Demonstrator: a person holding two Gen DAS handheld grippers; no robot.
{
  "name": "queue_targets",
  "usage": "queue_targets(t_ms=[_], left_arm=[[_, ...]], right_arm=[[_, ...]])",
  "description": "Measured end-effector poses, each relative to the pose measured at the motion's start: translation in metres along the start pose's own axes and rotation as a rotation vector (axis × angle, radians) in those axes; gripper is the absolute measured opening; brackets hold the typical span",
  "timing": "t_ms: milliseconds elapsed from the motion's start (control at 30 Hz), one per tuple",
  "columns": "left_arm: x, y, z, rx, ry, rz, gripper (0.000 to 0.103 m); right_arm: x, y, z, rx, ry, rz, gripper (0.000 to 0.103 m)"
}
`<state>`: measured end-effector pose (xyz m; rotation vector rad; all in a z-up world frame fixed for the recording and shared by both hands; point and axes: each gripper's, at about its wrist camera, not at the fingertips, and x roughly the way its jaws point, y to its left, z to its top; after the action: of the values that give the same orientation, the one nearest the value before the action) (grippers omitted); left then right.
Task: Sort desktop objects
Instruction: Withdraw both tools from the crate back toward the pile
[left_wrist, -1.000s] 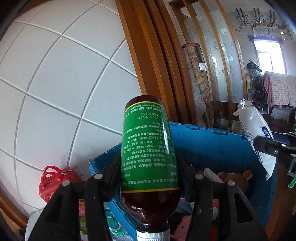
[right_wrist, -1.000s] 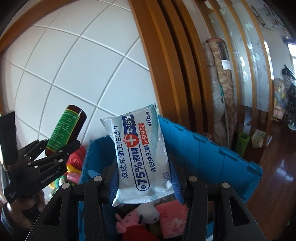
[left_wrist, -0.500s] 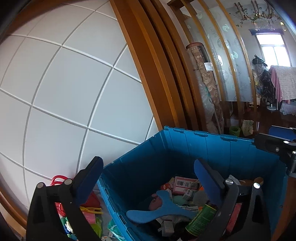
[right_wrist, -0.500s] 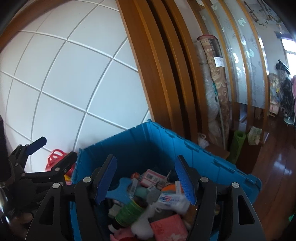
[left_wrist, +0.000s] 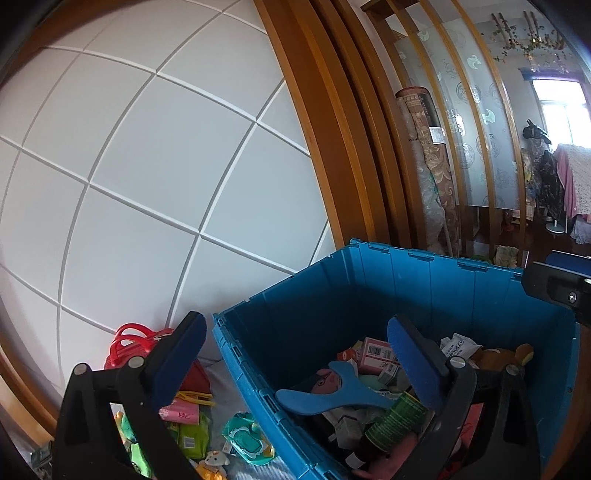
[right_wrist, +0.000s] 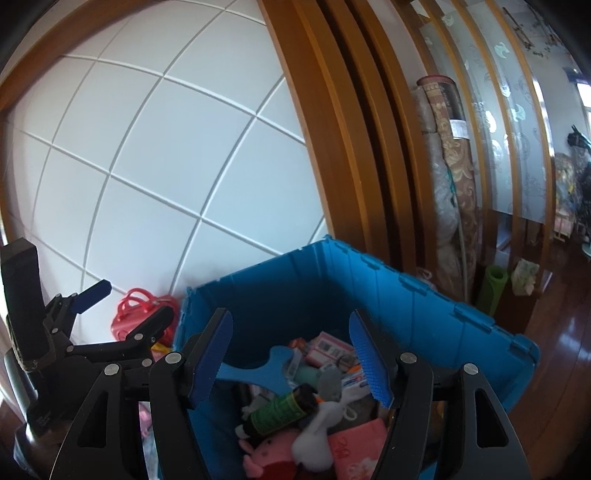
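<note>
A blue plastic bin (left_wrist: 436, 280) (right_wrist: 369, 291) holds several small items. The brown bottle with a green label (left_wrist: 391, 421) (right_wrist: 282, 408) lies on its side among them. The white wipes pack (right_wrist: 352, 380) lies in the bin, partly hidden. My left gripper (left_wrist: 295, 354) is open and empty, straddling the bin's near left corner; it also shows in the right wrist view (right_wrist: 125, 306). My right gripper (right_wrist: 291, 350) is open and empty above the bin.
A blue flat tool (left_wrist: 332, 395), a pink plush pig (right_wrist: 269, 454), a pink pack (right_wrist: 358, 450) and small boxes (left_wrist: 376, 354) lie in the bin. A red bag (left_wrist: 129, 339) and loose packets (left_wrist: 247, 439) lie left of it. White panelled wall and wooden frame stand behind.
Both grippers opened: the left let go of the brown bottle and the right let go of the wipes pack. Both now lie in the bin. The views tilted down toward the bin.
</note>
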<state>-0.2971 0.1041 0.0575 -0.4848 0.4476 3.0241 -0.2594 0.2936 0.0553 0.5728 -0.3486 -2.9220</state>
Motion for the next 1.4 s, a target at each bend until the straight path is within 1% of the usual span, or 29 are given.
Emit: queue_targets(t_ms=[133, 267, 433, 567, 700, 800, 900, 967, 1033, 1067, 1133, 1267, 1400], left_arm=[[-0.008, 0.015, -0.01, -0.012, -0.003, 0.021, 0.1], [-0.016, 0.038, -0.019, -0.037, -0.008, 0.039, 0.1], [-0.024, 0.074, -0.037, -0.066, 0.005, 0.058, 0.1], [-0.034, 0.107, -0.058, -0.087, 0.025, 0.077, 0.1], [-0.044, 0.148, -0.083, -0.102, 0.052, 0.113, 0.1], [-0.056, 0.186, -0.111, -0.115, 0.074, 0.158, 0.1], [-0.07, 0.228, -0.145, -0.131, 0.11, 0.219, 0.1], [-0.079, 0.259, -0.171, -0.14, 0.14, 0.276, 0.1], [-0.086, 0.289, -0.193, -0.154, 0.171, 0.317, 0.1], [-0.091, 0.306, -0.205, -0.161, 0.185, 0.351, 0.1], [-0.099, 0.33, -0.223, -0.172, 0.193, 0.395, 0.1], [-0.111, 0.371, -0.253, -0.206, 0.211, 0.452, 0.1], [-0.108, 0.397, -0.268, -0.234, 0.247, 0.508, 0.1]], right_arm=[[0.003, 0.017, -0.003, -0.008, 0.005, 0.014, 0.066], [0.003, 0.041, -0.007, -0.027, 0.008, 0.023, 0.066], [0.002, 0.078, -0.014, -0.038, 0.013, 0.04, 0.066], [0.003, 0.113, -0.025, -0.053, 0.023, 0.061, 0.066], [0.009, 0.154, -0.037, -0.069, 0.047, 0.095, 0.066], [0.015, 0.184, -0.05, -0.072, 0.062, 0.122, 0.066], [0.023, 0.211, -0.066, -0.071, 0.085, 0.146, 0.066], [0.03, 0.229, -0.079, -0.066, 0.109, 0.164, 0.066], [0.038, 0.245, -0.092, -0.061, 0.13, 0.177, 0.066], [0.041, 0.251, -0.097, -0.059, 0.14, 0.186, 0.066], [0.05, 0.264, -0.108, -0.064, 0.163, 0.197, 0.066], [0.071, 0.284, -0.122, -0.079, 0.214, 0.218, 0.066], [0.094, 0.301, -0.122, -0.106, 0.235, 0.252, 0.066]])
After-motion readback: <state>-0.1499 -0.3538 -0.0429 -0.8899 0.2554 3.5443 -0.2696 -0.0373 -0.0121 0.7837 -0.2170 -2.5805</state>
